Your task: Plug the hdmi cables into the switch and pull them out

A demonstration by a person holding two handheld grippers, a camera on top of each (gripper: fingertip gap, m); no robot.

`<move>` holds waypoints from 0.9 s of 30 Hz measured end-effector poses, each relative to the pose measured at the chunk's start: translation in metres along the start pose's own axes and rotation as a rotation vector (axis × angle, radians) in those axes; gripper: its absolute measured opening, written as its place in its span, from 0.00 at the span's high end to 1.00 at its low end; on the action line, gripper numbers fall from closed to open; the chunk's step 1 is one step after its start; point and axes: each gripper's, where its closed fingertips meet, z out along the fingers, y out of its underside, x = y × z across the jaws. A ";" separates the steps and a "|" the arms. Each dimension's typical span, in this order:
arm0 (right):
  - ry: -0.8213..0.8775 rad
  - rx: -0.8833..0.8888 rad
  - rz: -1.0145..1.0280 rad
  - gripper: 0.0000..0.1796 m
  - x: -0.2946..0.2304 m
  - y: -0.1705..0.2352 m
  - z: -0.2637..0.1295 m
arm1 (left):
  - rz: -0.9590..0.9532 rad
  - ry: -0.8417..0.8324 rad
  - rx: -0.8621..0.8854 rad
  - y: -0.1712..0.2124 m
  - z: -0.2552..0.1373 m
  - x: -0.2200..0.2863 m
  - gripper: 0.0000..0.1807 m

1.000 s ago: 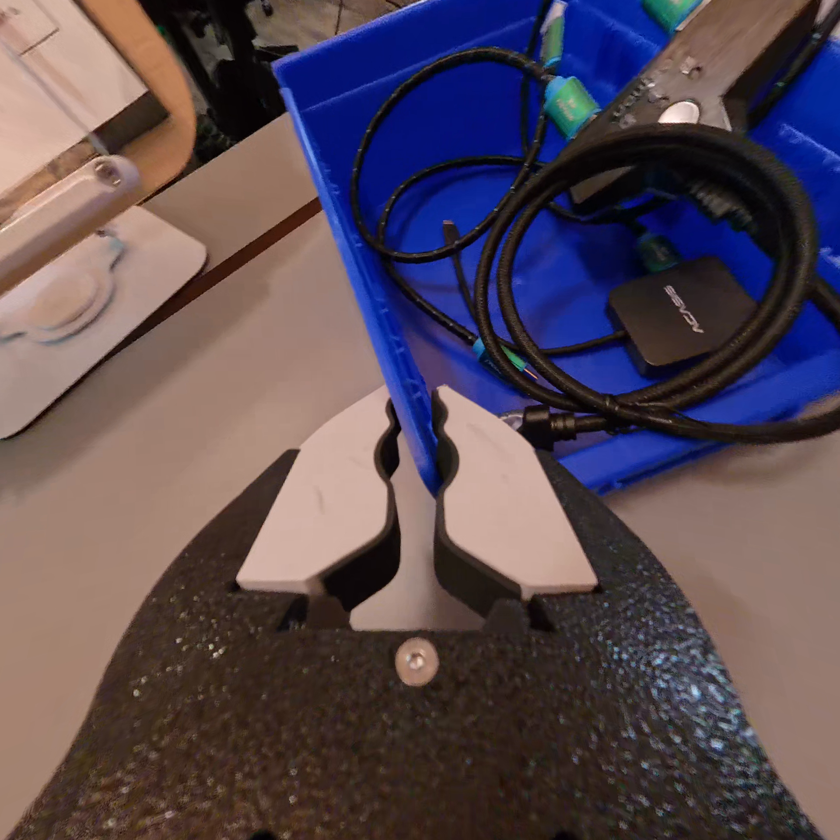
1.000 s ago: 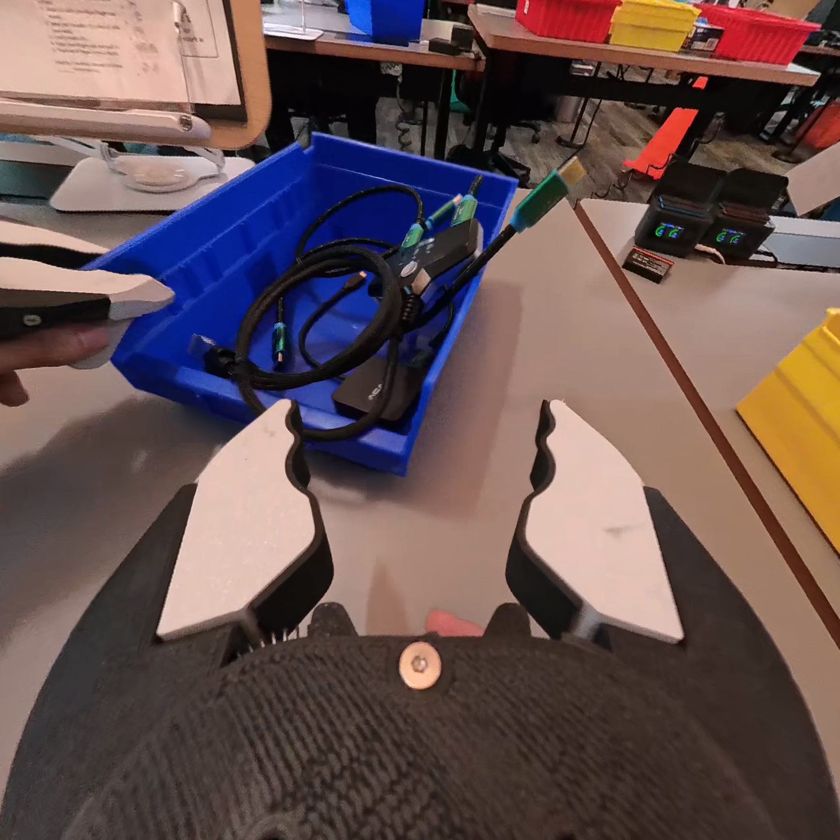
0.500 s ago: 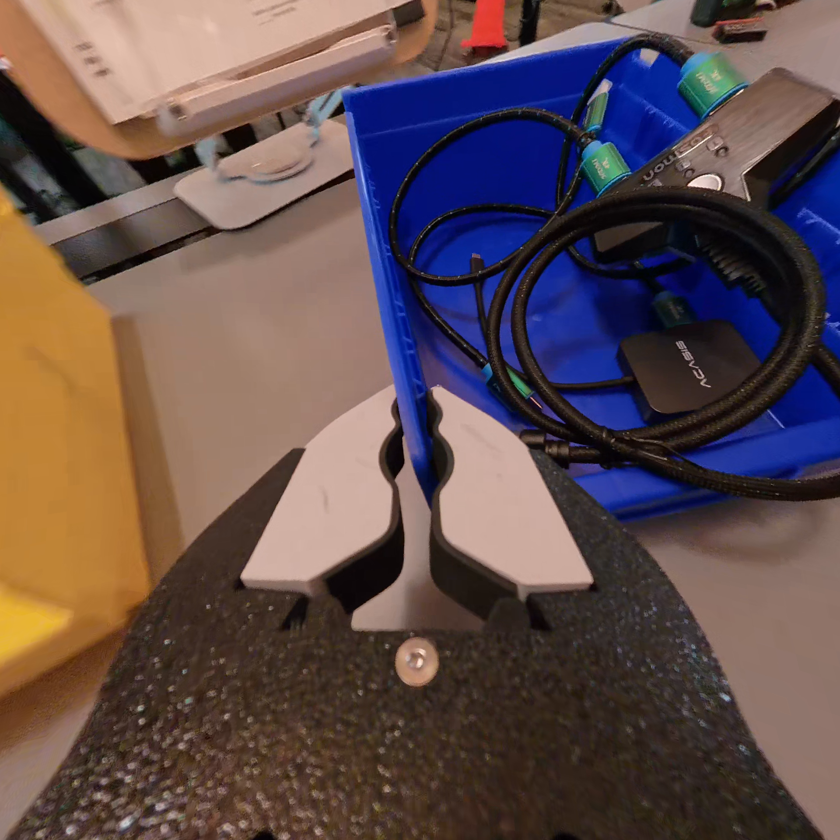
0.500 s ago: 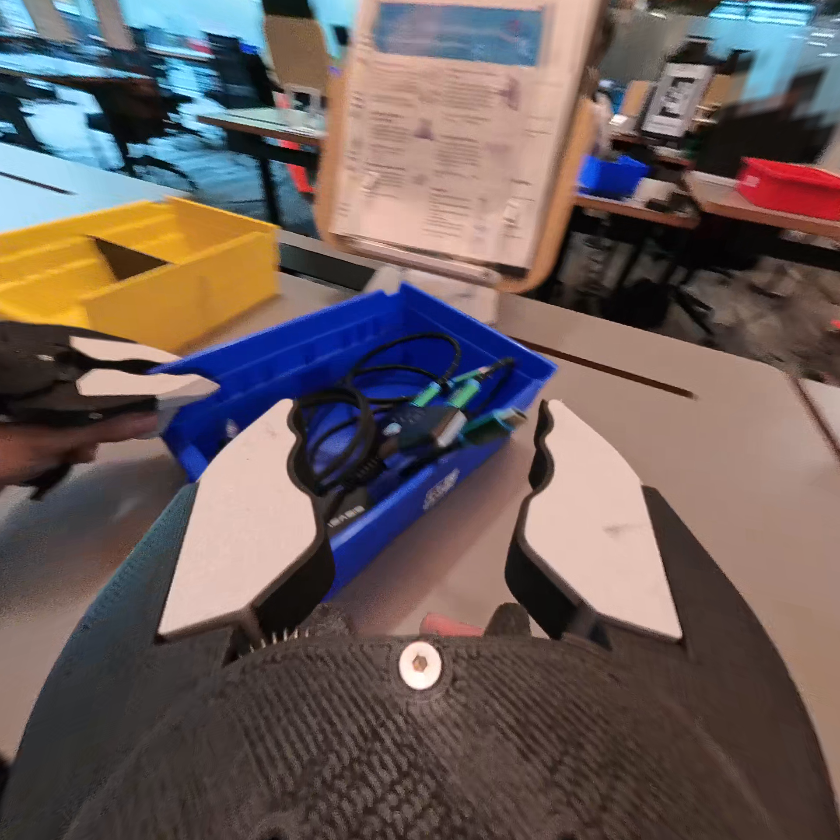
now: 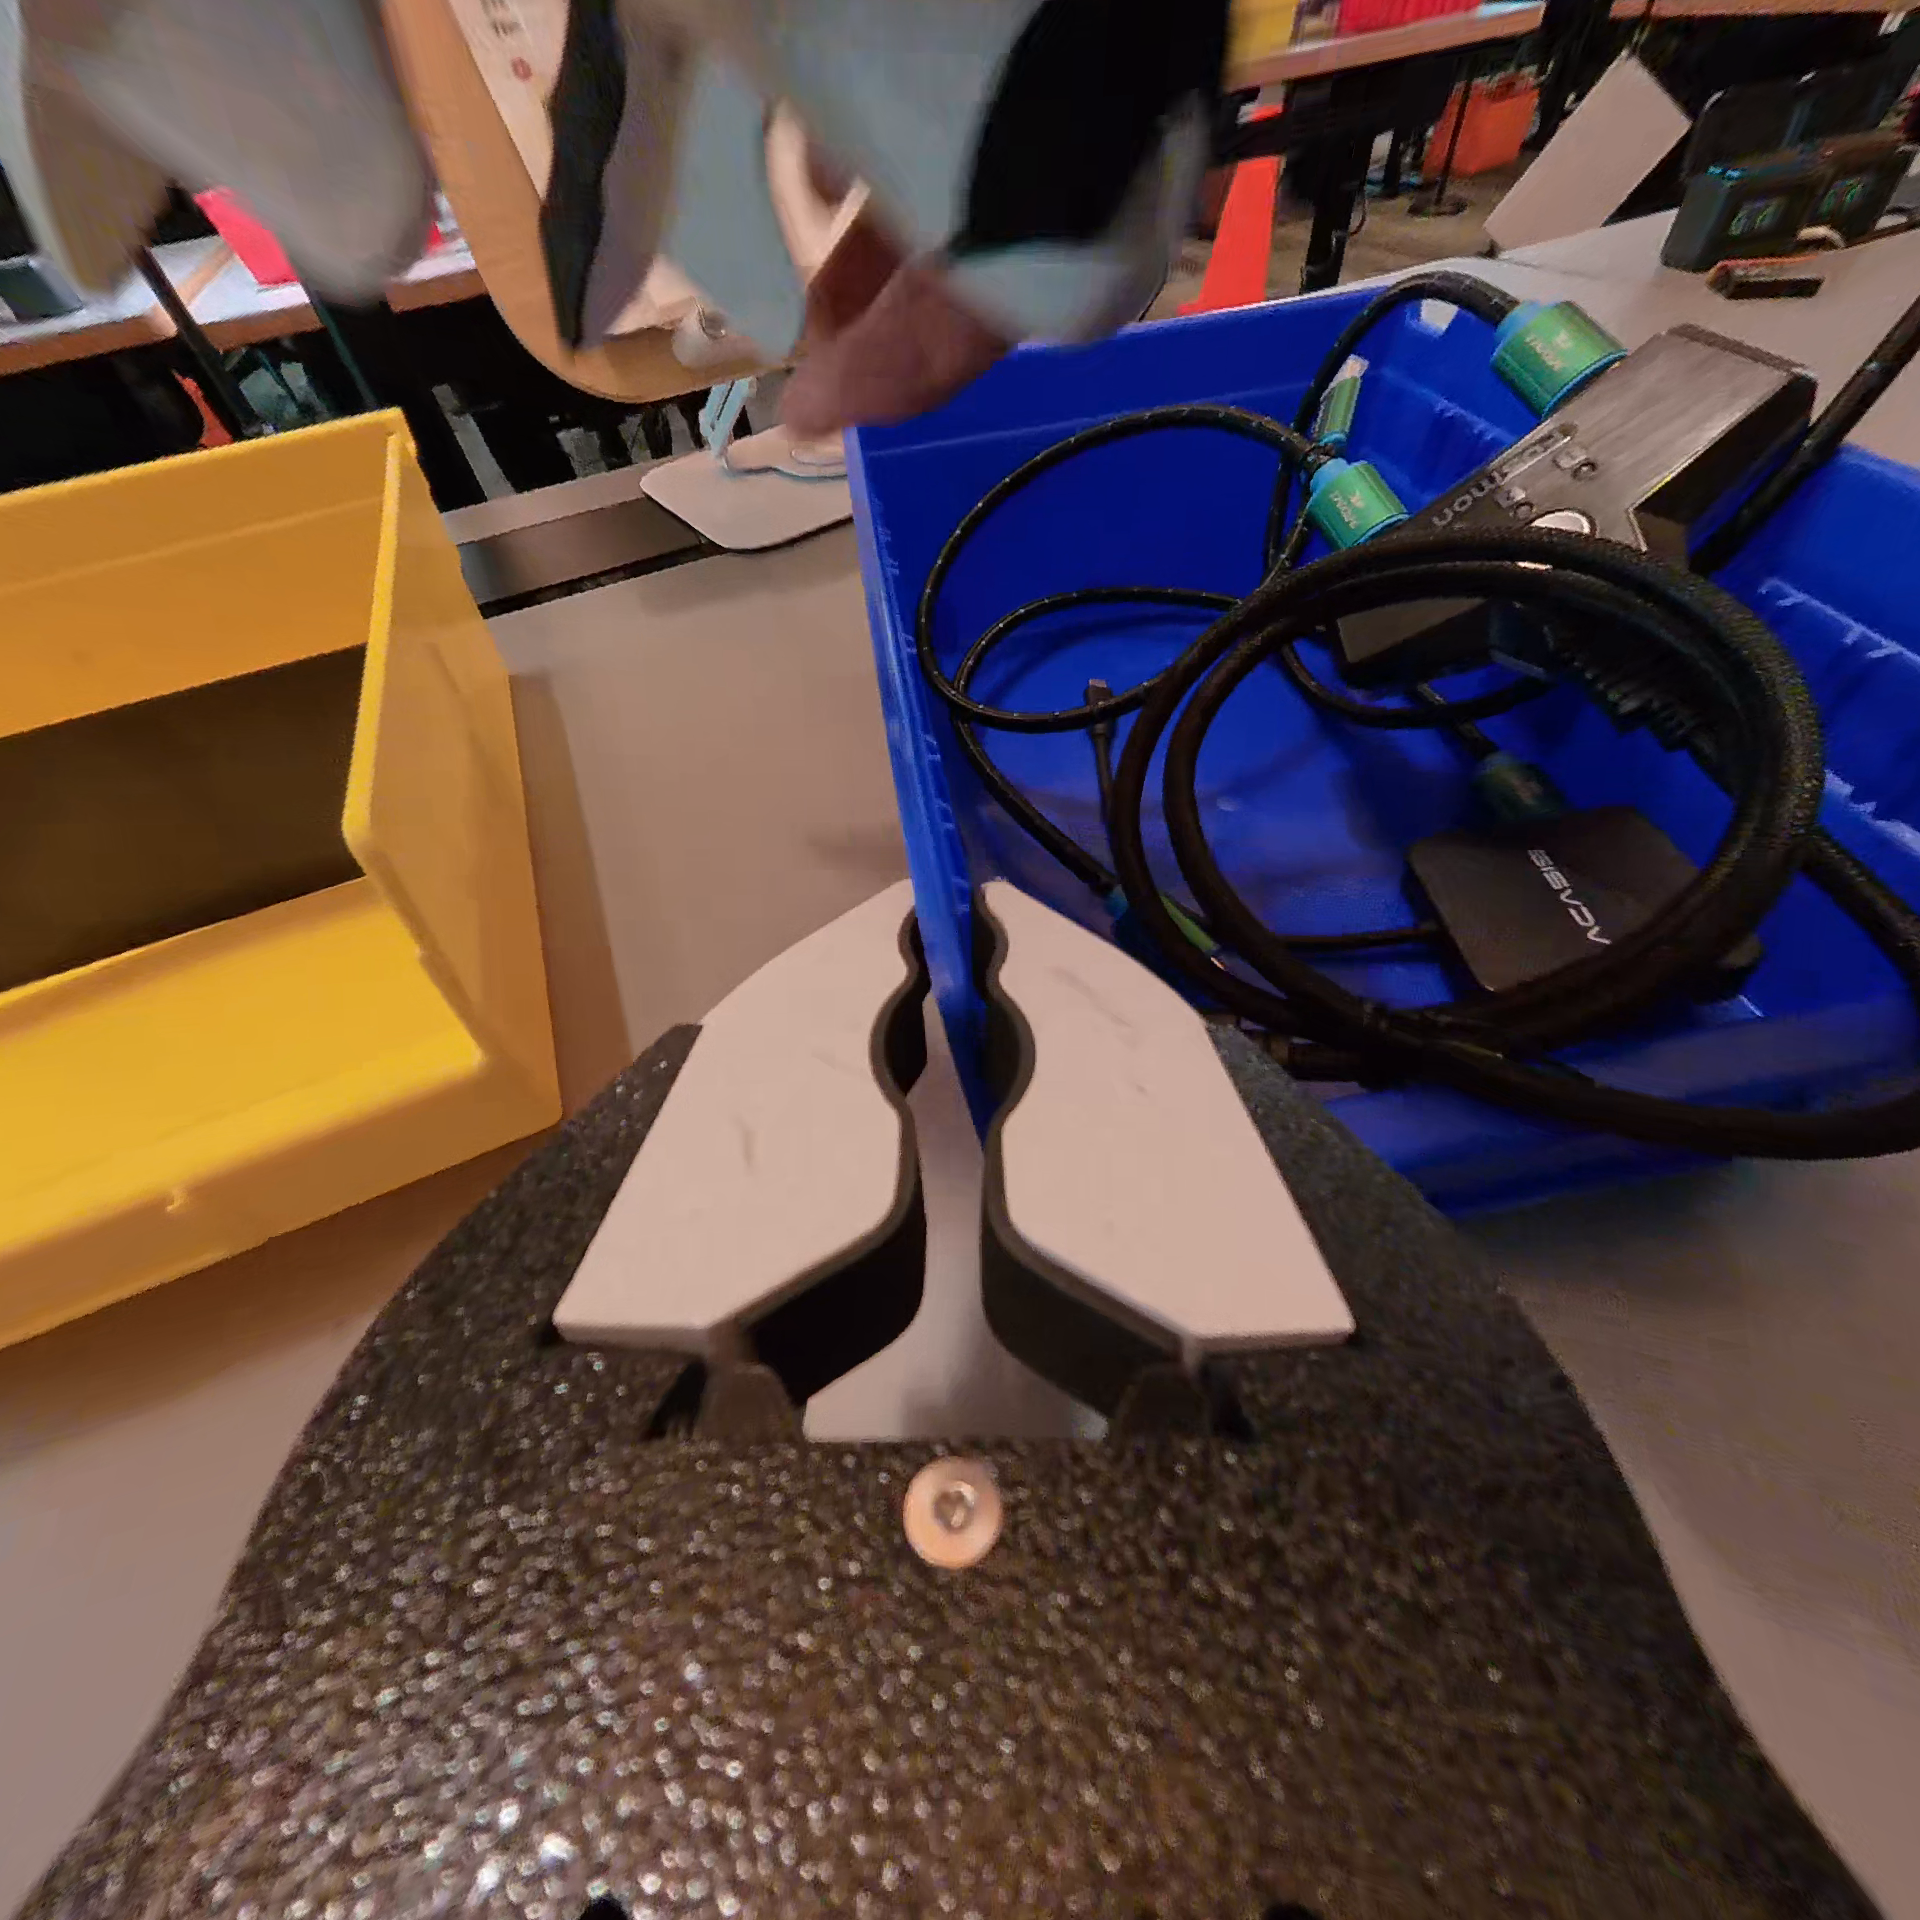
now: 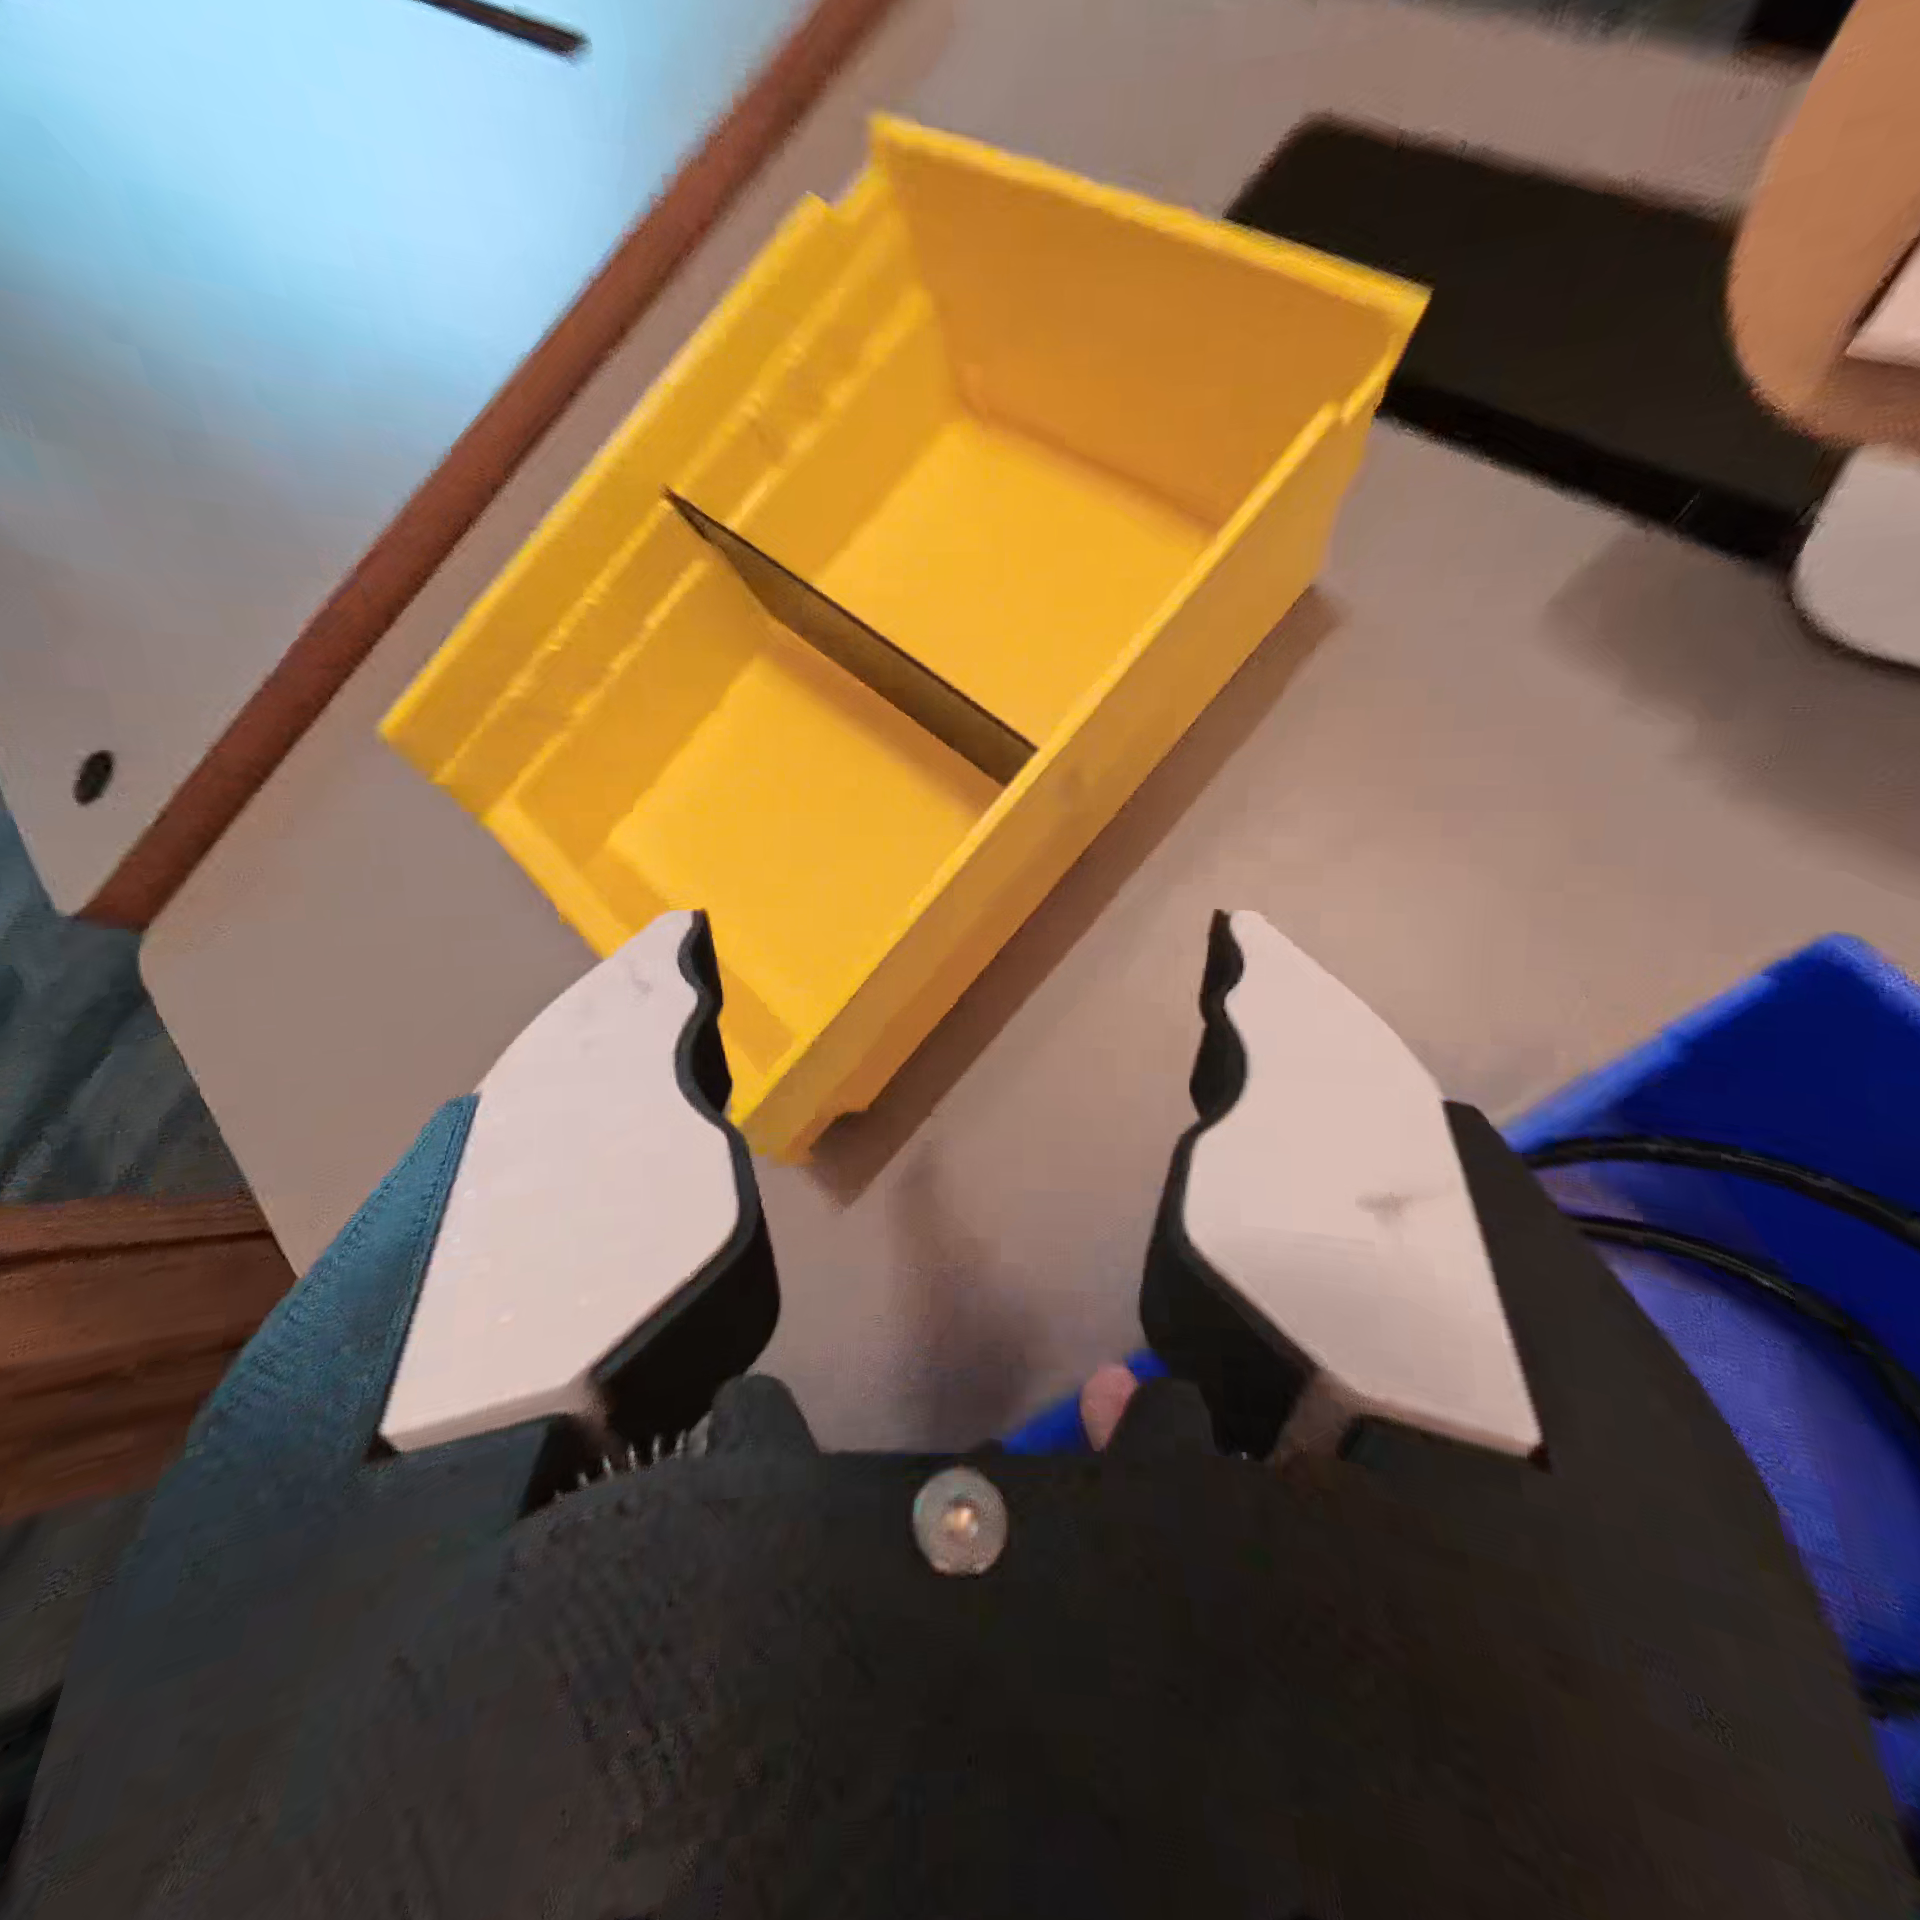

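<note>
My left gripper [image 5: 951, 925] is shut on the near left wall of a blue bin [image 5: 914, 644]. Inside the bin lie the dark HDMI switch [image 5: 1621, 447], black braided cables [image 5: 1475, 790] with green plugs [image 5: 1351, 499], and a flat black box [image 5: 1558, 894]. My right gripper [image 6: 961, 987] is open and empty, held above the table and pointing at a yellow bin [image 6: 1143, 644]. A corner of the blue bin [image 6: 1766, 1091] with cable loops shows at the lower right of the right wrist view. The right gripper appears blurred at the top of the left wrist view [image 5: 727, 187].
The yellow bin [image 5: 447, 831] with a dark divider [image 6: 862, 644] stands on the grey table left of the blue bin. A stand with a paper sheet [image 5: 727, 488] is behind. The table edge [image 6: 416, 540] runs past the yellow bin's far side.
The blue bin, held by my left gripper, has slid toward the yellow bin. My right gripper swung left and tilted down, from facing the blue bin to facing the yellow bin.
</note>
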 end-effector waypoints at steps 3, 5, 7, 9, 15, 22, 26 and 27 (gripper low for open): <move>-0.095 -0.131 0.108 0.60 -0.015 0.012 0.049 | 0.014 0.012 0.036 0.000 -0.002 -0.003 0.97; -0.023 -0.194 0.085 0.61 -0.005 0.021 0.073 | 0.005 0.022 0.047 0.000 -0.003 -0.005 0.97; 0.025 -0.254 0.081 0.62 0.002 0.030 0.091 | 0.008 0.015 0.047 0.001 -0.004 -0.008 0.98; -0.028 -0.319 0.124 0.65 -0.008 0.042 0.107 | 0.011 0.020 0.050 0.001 -0.004 -0.009 0.97; 0.088 -0.361 0.090 0.78 0.008 0.053 0.129 | 0.015 0.014 0.059 0.002 -0.006 -0.020 0.98; 0.009 -0.320 -0.043 0.87 0.009 -0.001 0.073 | 0.035 -0.019 0.051 0.004 -0.009 -0.034 0.98; 0.035 -0.120 -0.071 0.87 0.021 -0.077 -0.009 | 0.046 -0.035 0.041 0.006 -0.010 -0.044 0.98; 0.046 -0.064 -0.079 0.87 0.027 -0.092 -0.036 | 0.049 -0.040 0.038 0.007 -0.010 -0.048 0.98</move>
